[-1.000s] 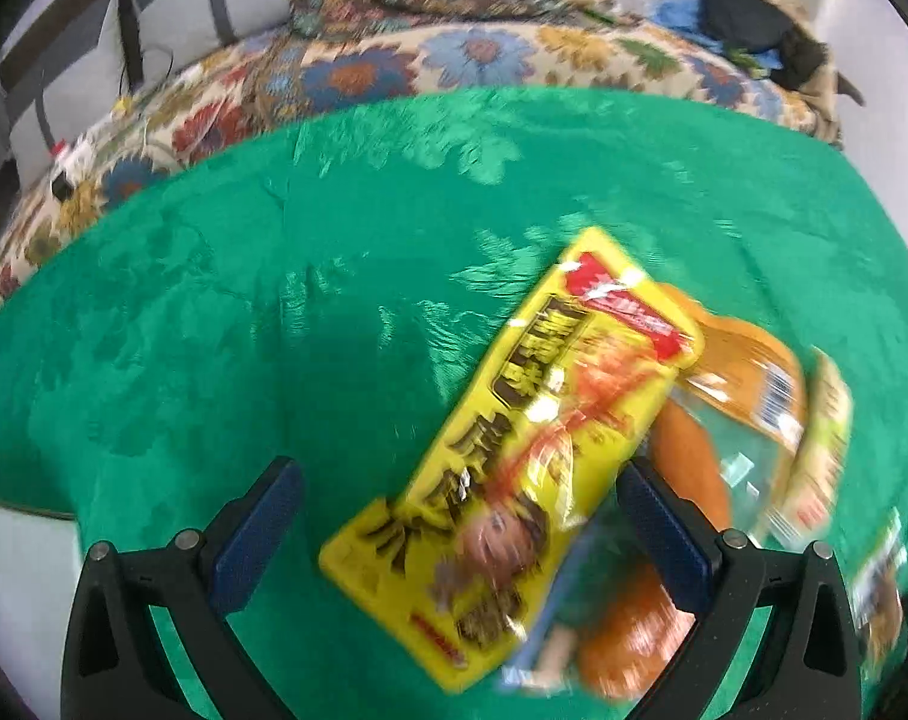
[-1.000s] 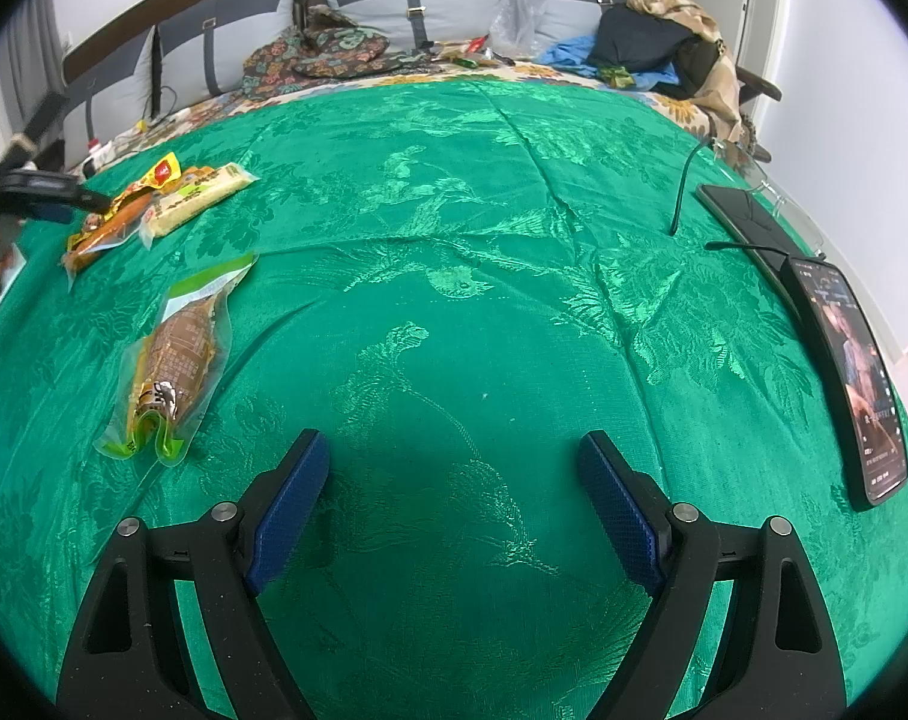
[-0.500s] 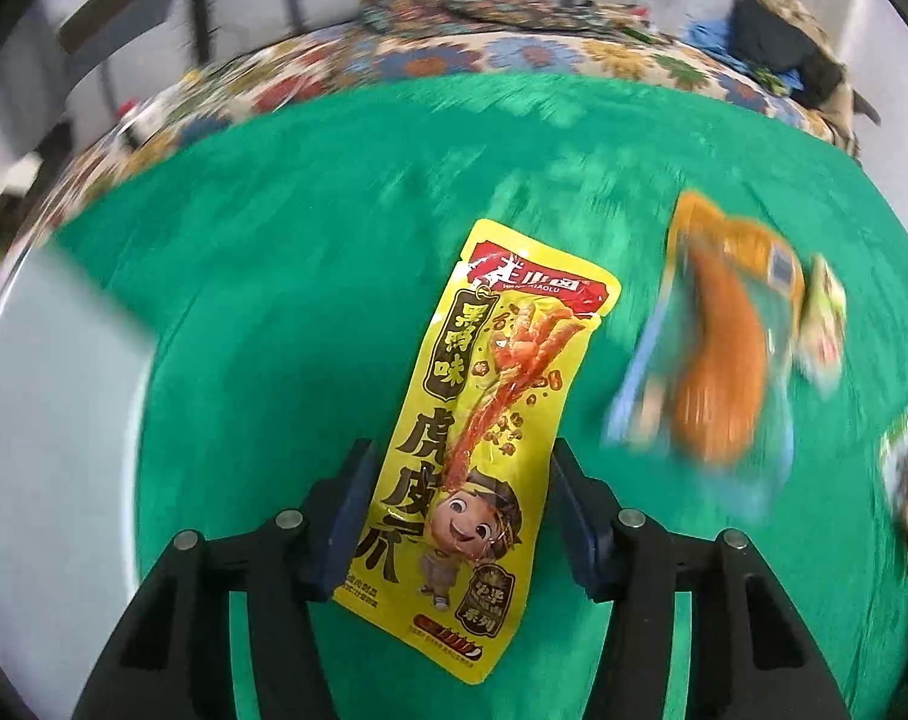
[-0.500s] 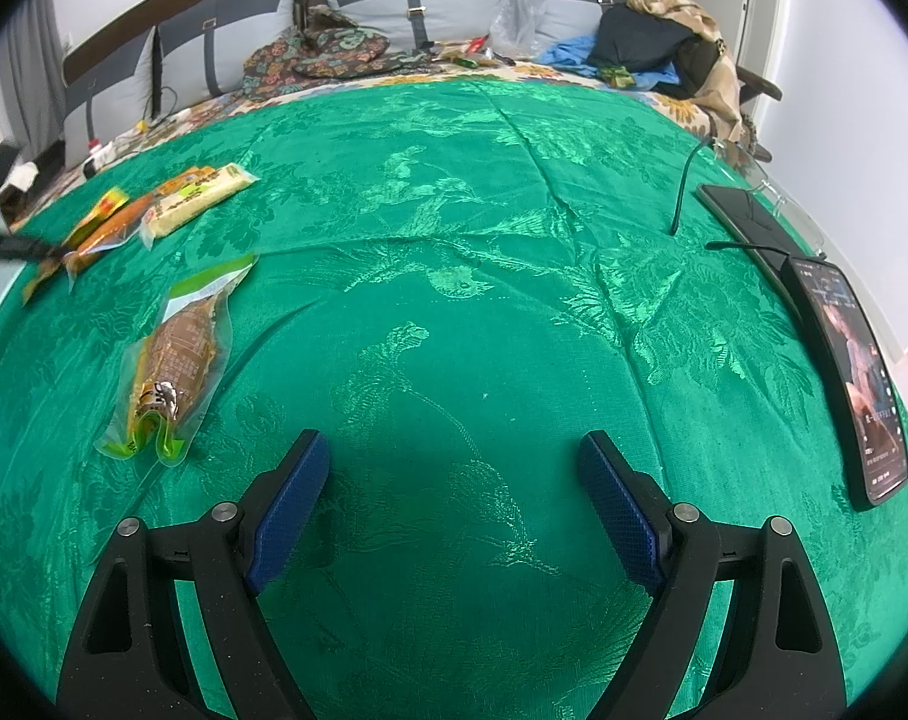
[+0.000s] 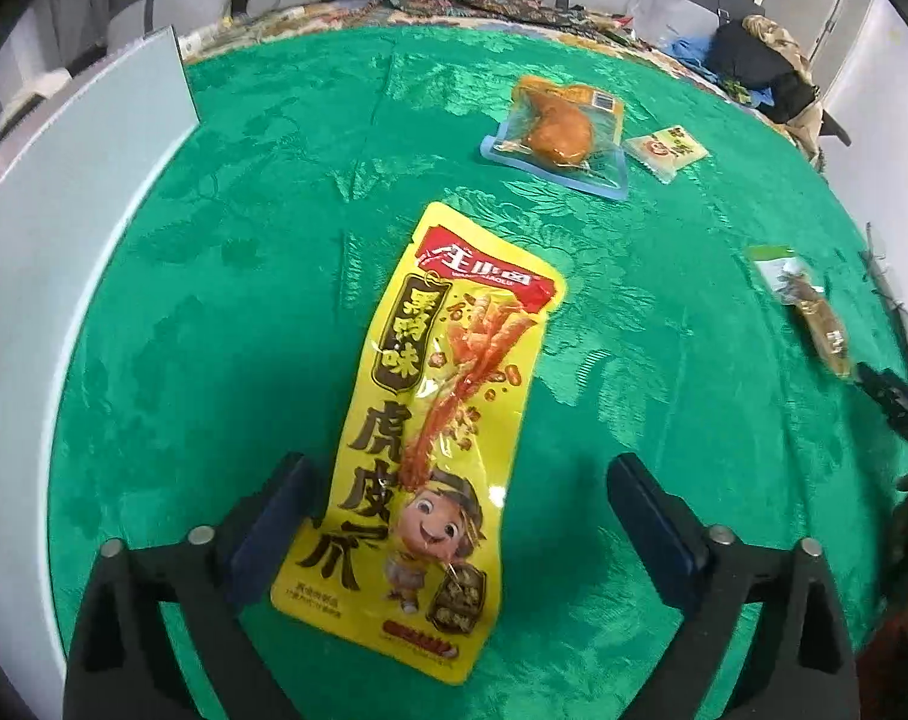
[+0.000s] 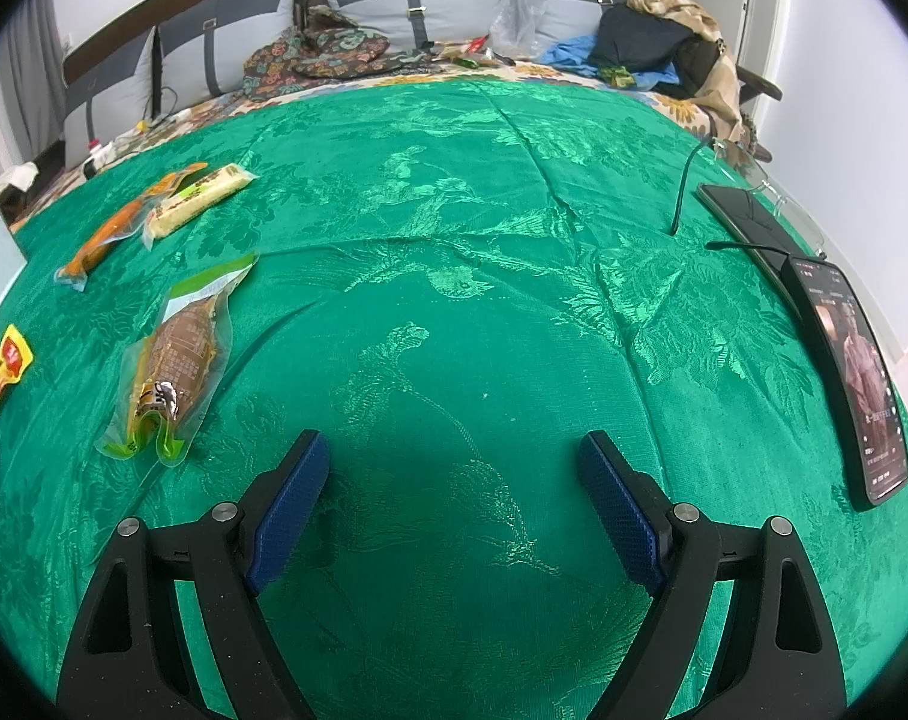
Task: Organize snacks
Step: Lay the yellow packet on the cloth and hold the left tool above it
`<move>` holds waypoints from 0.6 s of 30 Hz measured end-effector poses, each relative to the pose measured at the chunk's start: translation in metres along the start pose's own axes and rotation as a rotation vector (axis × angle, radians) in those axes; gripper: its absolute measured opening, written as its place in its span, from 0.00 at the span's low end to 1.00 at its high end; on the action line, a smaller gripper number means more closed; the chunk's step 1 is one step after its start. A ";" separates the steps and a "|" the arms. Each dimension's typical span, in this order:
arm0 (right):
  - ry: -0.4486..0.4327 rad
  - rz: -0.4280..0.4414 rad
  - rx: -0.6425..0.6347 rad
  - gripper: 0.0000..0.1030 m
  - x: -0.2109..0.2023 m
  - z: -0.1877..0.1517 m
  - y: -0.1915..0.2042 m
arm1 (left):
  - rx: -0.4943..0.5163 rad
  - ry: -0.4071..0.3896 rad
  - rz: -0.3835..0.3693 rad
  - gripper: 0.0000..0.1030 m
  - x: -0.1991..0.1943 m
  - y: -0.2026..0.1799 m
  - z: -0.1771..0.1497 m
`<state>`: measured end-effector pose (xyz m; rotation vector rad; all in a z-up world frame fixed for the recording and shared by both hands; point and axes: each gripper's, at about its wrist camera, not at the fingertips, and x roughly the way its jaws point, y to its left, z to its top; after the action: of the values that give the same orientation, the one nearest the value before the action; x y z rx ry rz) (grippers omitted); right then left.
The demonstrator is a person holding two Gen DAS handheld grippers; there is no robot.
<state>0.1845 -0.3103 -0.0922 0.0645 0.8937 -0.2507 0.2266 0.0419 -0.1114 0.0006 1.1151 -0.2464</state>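
A long yellow snack packet (image 5: 435,420) lies flat on the green cloth (image 5: 243,276), apart from the other snacks. My left gripper (image 5: 460,468) straddles its lower half; the jaws are opening, the left pad (image 5: 273,516) stands near the packet's edge and the right pad is well clear. Farther off lie an orange chicken-leg packet (image 5: 559,129), a small pale packet (image 5: 667,150) and a brown packet with a green top (image 5: 808,312). My right gripper (image 6: 454,444) hangs open over bare cloth, with the brown packet (image 6: 174,360) to its left and the yellow packet (image 6: 0,372) at the left edge.
A white board (image 5: 63,192) borders the cloth on the left. A lit phone (image 6: 850,372), a dark slab (image 6: 748,222) and a cable (image 6: 685,192) lie along the right edge. Pillows, clothes and bags crowd the bed head.
My left gripper shut on the yellow packet, carried it leftward away from the orange packet, and now stands wide with the packet lying on the cloth. The right gripper has not moved.
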 end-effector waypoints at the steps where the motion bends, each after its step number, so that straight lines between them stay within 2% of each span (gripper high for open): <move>1: 0.000 0.000 0.000 0.85 0.000 0.000 0.000 | 0.012 -0.013 0.022 0.97 0.002 -0.001 0.000; 4: 0.000 0.000 0.000 0.85 0.000 0.000 0.000 | 0.040 -0.052 0.067 1.00 0.008 0.001 0.001; 12: 0.000 0.000 0.000 0.85 0.000 0.000 0.000 | 0.046 -0.158 0.063 1.00 0.014 0.008 0.006; 18: 0.000 0.000 0.001 0.85 0.001 0.000 0.000 | 0.041 -0.164 0.067 1.00 0.013 0.008 0.006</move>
<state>0.1849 -0.3102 -0.0926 0.0649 0.8934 -0.2512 0.2385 0.0464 -0.1215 0.0534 0.9447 -0.2056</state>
